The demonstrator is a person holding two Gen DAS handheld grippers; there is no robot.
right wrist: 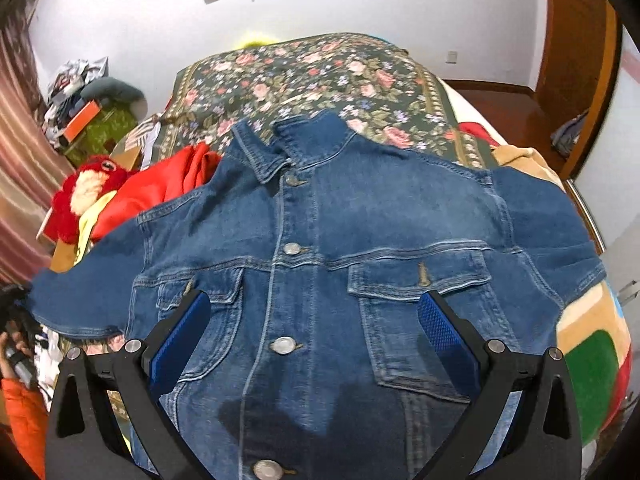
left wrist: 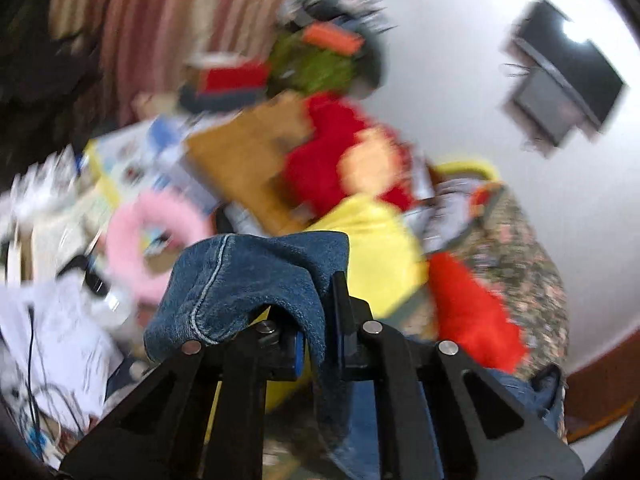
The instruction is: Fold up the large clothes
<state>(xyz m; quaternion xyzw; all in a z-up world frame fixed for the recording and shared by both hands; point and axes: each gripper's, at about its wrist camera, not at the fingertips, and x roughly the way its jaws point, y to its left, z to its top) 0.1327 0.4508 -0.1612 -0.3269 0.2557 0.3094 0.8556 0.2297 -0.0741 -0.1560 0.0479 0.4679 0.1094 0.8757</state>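
Denim bunches between the pads of the left gripper [left wrist: 320, 320], pinched tight on a sleeve end, while the right gripper [right wrist: 316, 332] hovers spread wide over the jacket [right wrist: 360, 220] lying buttoned-up on the flowered bed [right wrist: 304, 76], thick, heavy-looking cloth best taken at hem or shoulder seams.

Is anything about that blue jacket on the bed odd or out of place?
Yes. The blue denim jacket lies face up on the floral bedspread, but a darker, damp-looking patch marks its lower front. Also, the left gripper pinches a denim edge, while the right gripper is open above the jacket.
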